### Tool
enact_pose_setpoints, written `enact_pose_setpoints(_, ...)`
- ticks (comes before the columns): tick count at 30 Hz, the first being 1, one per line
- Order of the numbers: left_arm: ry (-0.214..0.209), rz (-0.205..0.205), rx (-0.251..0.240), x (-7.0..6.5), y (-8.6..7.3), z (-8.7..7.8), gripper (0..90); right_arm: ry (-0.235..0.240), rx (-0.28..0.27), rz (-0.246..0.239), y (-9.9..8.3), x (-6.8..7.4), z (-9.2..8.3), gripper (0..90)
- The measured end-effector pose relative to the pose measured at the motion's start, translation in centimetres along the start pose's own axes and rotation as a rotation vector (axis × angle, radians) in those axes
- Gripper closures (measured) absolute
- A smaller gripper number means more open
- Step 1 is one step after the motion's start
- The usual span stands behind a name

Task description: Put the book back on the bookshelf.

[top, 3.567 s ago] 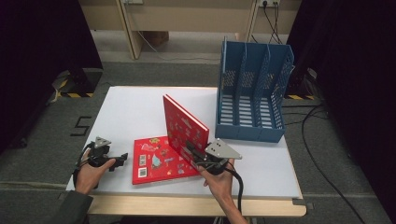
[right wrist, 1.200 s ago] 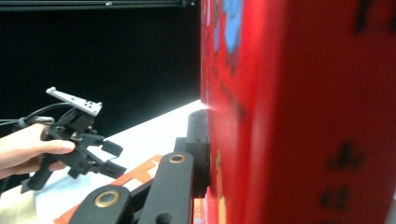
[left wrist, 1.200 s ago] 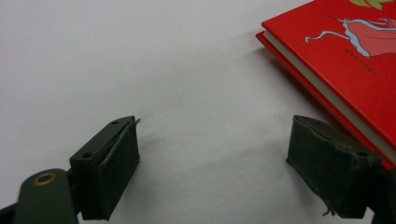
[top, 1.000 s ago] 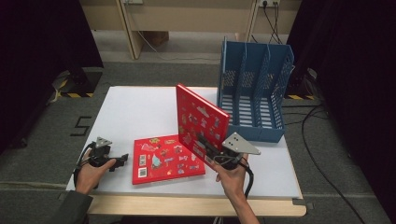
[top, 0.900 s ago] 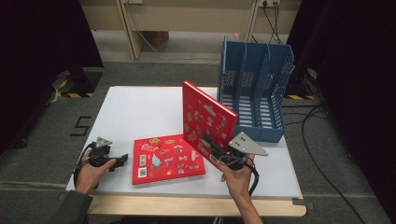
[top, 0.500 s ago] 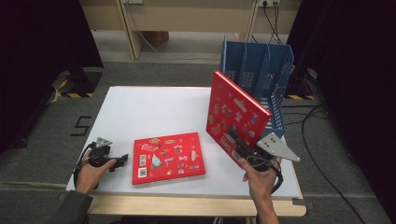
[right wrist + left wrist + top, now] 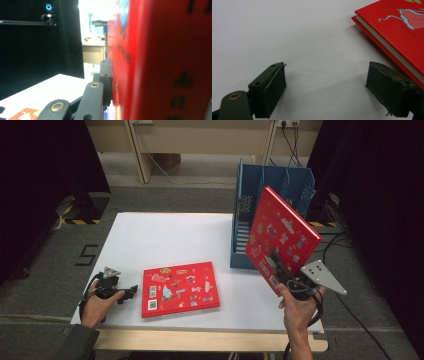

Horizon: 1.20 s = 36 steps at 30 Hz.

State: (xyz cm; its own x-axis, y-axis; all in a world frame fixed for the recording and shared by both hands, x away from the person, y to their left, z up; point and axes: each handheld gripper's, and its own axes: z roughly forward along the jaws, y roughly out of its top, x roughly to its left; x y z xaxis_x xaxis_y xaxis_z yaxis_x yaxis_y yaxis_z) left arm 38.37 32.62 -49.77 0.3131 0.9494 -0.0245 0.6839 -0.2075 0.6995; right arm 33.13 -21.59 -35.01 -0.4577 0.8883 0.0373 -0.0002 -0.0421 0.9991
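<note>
We take this for a lab or studio set up for recording, not a home. Our landmark is the white table: it stands alone on grey carpet, and black curtains hang to its left and right, closing off the space. On the floor just left of the table there is a taped numeral, and farther left a strip of yellow-and-black hazard tape. Beyond the table's far edge runs a pale wooden desk with wall sockets and cables hanging down. In the right gripper view, a small camera with a blue ring sits on a black bar above the table's side.
</note>
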Motion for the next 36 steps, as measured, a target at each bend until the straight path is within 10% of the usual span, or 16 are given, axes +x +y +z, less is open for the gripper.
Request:
enact_pose_setpoints(15,-0.006,0.000,-0.013,0.2,0.1,0.4,13.3,-0.119,-0.027,0.023,1.2,-3.6,2.6,79.6)
enact_pose_setpoints(36,-0.002,-0.001,-0.019,0.1,0.0,0.4,13.0,-0.319,0.038,0.042,-0.1,-6.5,12.5,79.5)
